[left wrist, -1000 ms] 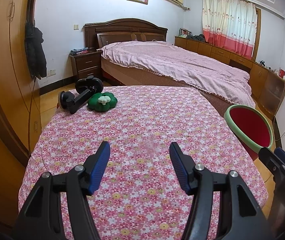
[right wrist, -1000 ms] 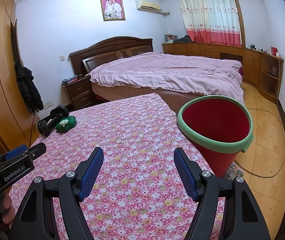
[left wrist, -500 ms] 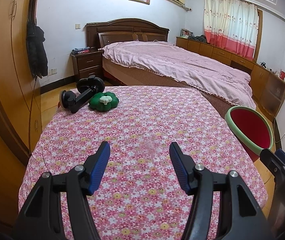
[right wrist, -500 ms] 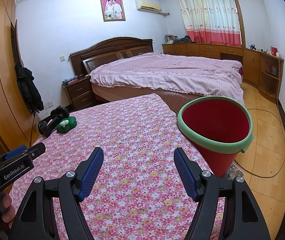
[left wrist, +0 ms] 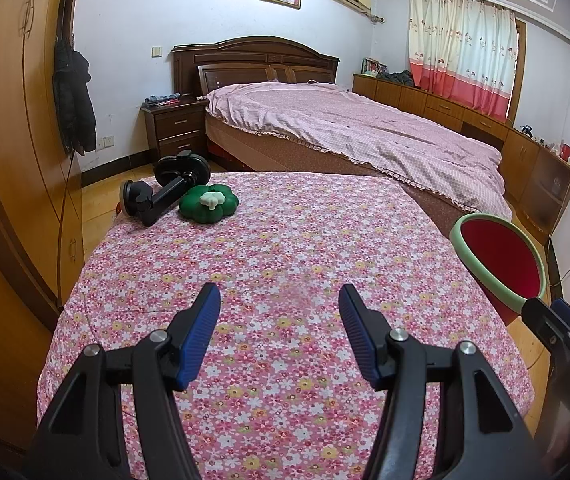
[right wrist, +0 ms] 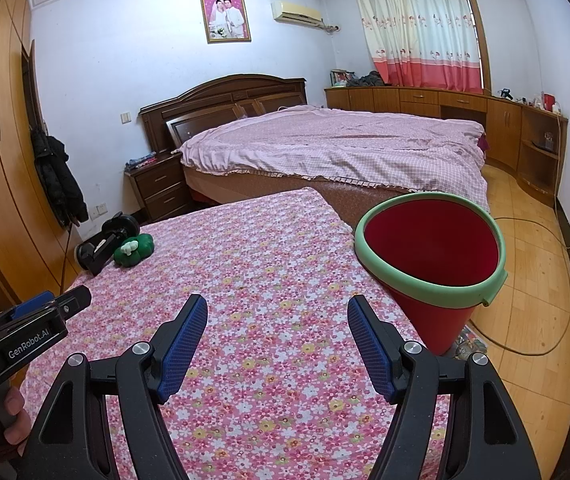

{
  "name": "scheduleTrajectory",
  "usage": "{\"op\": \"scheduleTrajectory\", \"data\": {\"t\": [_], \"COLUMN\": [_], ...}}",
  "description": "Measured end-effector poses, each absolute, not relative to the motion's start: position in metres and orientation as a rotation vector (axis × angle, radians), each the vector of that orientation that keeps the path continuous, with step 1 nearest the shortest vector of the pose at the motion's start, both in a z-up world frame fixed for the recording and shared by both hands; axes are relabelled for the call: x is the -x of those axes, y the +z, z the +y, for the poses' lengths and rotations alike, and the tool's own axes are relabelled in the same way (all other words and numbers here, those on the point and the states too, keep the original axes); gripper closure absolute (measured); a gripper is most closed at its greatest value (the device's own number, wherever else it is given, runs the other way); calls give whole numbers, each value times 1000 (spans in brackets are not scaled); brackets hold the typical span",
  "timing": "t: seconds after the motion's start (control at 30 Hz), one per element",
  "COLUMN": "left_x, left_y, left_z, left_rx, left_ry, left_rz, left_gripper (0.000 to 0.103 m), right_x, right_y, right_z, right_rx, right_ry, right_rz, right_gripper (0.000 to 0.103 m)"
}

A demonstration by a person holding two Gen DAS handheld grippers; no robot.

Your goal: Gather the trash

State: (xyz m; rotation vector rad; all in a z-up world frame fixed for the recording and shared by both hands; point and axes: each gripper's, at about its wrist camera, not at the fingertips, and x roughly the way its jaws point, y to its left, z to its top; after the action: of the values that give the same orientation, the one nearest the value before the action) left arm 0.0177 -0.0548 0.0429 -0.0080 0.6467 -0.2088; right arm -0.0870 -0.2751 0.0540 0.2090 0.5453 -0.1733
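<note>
Flanking floral table (left wrist: pixel 285 240): red bucket (right wrist: pixel 429 256) right, green toy (left wrist: pixel 208 208) far-left.

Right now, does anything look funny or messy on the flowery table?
Yes. A black phone holder lies tipped on its side at the table's far left corner, touching a green pumpkin toy. The red bucket beside the table looks tilted, not upright.

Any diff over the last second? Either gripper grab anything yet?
Almost none. The left wrist view drifts slightly: the green clover-shaped object and black suction-cup mount slide a touch right in frame. Nothing grabbed or released. The left gripper and right gripper stay open and empty over the pink floral tablecloth; the red bucket with green rim has not moved.
</note>
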Motion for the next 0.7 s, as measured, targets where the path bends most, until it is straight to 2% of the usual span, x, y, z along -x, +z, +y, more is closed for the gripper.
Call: {"op": "scheduleTrajectory", "data": {"t": [0.7], "left_x": [-16], "left_y": [46], "left_z": [-53], "left_rx": [24], "left_ry": [-206], "left_rz": [644], "left_gripper": [42], "right_x": [87], "right_y": [62], "right_z": [-270], "right_rx": [-201], "right_ry": [-171], "right_rz": [538], "right_gripper": [29]}}
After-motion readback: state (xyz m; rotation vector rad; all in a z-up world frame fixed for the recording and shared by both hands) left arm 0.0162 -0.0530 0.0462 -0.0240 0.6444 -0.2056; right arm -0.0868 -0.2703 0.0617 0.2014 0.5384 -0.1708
